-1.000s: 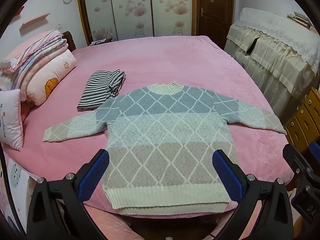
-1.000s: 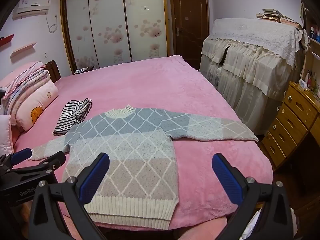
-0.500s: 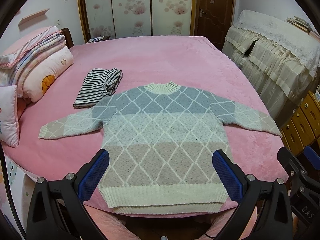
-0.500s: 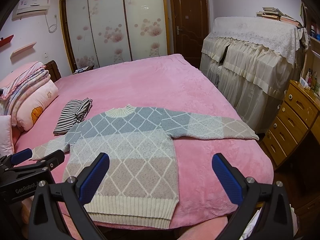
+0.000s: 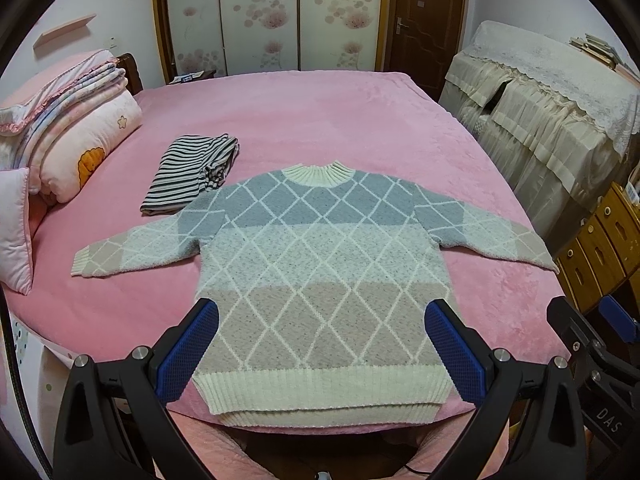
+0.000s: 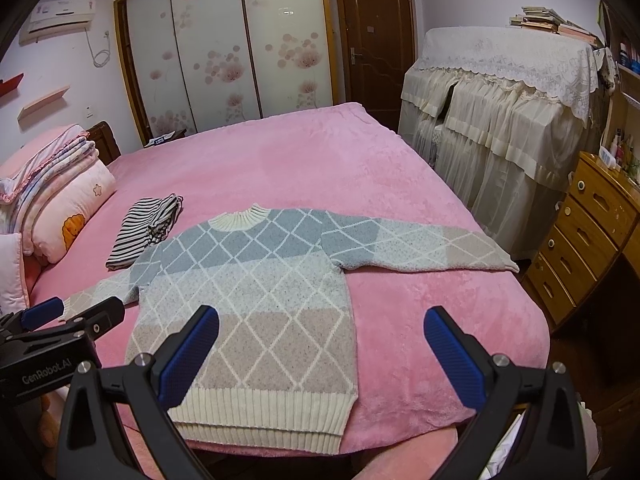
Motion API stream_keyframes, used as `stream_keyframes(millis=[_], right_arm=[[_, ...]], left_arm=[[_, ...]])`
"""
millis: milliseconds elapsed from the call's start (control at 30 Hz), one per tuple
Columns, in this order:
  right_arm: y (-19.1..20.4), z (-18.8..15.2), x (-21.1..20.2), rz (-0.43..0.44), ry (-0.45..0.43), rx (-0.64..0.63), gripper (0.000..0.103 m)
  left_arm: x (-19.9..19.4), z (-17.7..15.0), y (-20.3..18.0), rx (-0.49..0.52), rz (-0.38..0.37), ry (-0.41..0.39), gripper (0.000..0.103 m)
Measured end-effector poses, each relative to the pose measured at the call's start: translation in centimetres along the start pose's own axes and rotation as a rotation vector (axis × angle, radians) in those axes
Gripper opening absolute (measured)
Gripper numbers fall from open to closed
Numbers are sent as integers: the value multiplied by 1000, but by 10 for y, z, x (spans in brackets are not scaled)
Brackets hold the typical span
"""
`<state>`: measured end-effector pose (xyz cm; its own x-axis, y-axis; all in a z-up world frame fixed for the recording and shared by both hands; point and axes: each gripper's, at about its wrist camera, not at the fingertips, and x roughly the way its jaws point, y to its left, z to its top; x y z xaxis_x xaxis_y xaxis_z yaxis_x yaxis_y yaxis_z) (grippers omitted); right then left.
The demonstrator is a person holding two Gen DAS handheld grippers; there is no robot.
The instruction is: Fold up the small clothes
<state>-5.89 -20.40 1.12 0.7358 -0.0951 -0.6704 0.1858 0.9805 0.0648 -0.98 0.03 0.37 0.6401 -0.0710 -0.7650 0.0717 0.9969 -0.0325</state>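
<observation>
Left wrist view: left gripper (image 5: 320,344) has its blue-padded fingers (image 5: 186,354) spread wide, gripping nothing, poised above the hem end of a diamond-patterned knit sweater (image 5: 316,264). The sweater lies flat and face up on the pink bed (image 5: 320,120), both sleeves stretched outward, cream collar pointing toward the wardrobe (image 5: 264,16), and its ribbed hem at the near edge of the bed. A folded striped garment (image 5: 192,174) lies just beside the sweater's left shoulder. Stacked bedding and pillows (image 5: 68,136) occupy the far-left side of the bed. Part of the right gripper (image 5: 592,344) shows at the right edge.

Right wrist view: right gripper (image 6: 320,348) likewise has its fingers (image 6: 454,354) apart and empty, held over the bed edge to the right of the sweater (image 6: 256,292) body. The right sleeve reaches toward a wooden drawer chest (image 6: 588,232). The left gripper (image 6: 72,320) appears at lower left near the left cuff. The striped garment (image 6: 146,230) sits beyond the left shoulder.
</observation>
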Motion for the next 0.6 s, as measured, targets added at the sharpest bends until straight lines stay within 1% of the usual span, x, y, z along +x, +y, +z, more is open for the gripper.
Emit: stream_keyframes(millis=[100, 267, 333, 467, 600], right_arm=[[-1, 3, -2, 1, 1, 1, 103], [-2, -3, 6, 3, 6, 1, 103], [-4, -9, 11, 9, 11, 6, 103], [-4, -6, 10, 7, 11, 6, 103], [-5, -5, 9, 9, 11, 5, 103]], left_arm=[[-2, -1, -1, 2, 0, -6, 102], [-6, -2, -4, 5, -6, -25, 102], [-7, -2, -4, 4, -3, -26, 102], [-8, -3, -4, -6, -14, -20, 102], [-8, -3, -5, -5, -10, -21, 102]])
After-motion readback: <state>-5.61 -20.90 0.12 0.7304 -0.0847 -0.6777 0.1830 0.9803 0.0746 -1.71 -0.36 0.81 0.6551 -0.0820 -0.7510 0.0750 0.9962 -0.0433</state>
